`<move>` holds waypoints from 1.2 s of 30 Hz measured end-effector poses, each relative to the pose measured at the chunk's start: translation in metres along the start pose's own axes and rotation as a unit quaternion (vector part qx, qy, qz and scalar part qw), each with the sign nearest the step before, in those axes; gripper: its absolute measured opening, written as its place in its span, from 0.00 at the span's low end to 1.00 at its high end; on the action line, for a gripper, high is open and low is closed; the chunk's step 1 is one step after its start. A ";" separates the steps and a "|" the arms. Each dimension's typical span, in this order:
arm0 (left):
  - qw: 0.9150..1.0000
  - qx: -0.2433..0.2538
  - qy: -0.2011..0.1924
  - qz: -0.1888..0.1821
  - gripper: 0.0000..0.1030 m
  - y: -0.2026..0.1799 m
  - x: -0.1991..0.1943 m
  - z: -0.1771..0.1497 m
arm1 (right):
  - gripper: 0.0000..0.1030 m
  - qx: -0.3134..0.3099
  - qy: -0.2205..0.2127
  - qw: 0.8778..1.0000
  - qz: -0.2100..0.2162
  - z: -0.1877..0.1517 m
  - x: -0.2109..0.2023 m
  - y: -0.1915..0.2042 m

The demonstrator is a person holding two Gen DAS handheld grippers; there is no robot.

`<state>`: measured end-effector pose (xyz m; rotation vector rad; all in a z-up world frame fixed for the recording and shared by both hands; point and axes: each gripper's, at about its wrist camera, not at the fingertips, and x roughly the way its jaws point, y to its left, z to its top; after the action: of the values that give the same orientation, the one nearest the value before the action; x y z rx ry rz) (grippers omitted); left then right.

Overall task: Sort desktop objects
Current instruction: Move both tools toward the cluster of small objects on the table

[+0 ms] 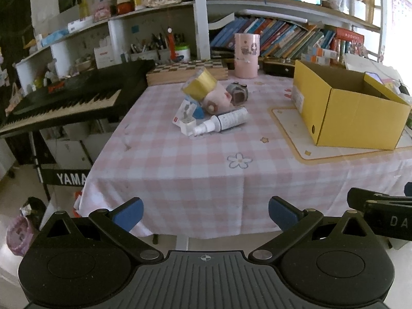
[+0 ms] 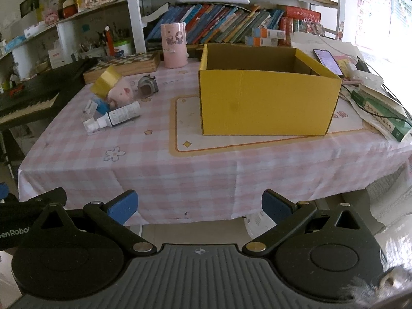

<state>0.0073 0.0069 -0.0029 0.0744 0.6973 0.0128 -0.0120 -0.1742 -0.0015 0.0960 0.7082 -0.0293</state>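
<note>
left gripper [image 1: 204, 213] jaws spread, empty | right gripper [image 2: 199, 206] jaws spread, empty | pile with spray bottle [image 1: 221, 122] mid-table, left of yellow box [image 2: 267, 103] | keyboard stand [image 1: 72, 179] reads "YAMA", left view only | phone [image 2: 328, 61] behind box, right view only

A black keyboard [image 1: 69, 100] stands left of the desk [image 1: 195, 170]. Behind it, a shelf [image 1: 283, 2] holds slanting books [image 1: 278, 38]. A phone [image 2: 328, 61] lies at the right.

On the table [image 2: 206, 180], a pile of small objects [image 2: 113, 103] lay left of the open box [image 2: 267, 103], which stood on a mat [image 2: 185, 134]; a keyboard [image 1: 67, 103] stood beside the table's left edge.
</note>
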 end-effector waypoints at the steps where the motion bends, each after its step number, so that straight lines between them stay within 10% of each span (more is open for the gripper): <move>1: 1.000 0.002 -0.002 0.001 1.00 -0.001 -0.001 0.000 | 1.00 -0.002 -0.002 1.000 0.002 0.000 0.000 0.001; 36: 1.000 -0.002 -0.006 0.002 1.00 0.016 0.000 0.001 | 1.00 -0.028 -0.008 0.999 0.013 0.009 -0.002 0.023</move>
<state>0.0084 0.0227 -0.0006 0.0716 0.6842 0.0183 -0.0058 -0.1519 0.0085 0.0516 0.6905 0.0155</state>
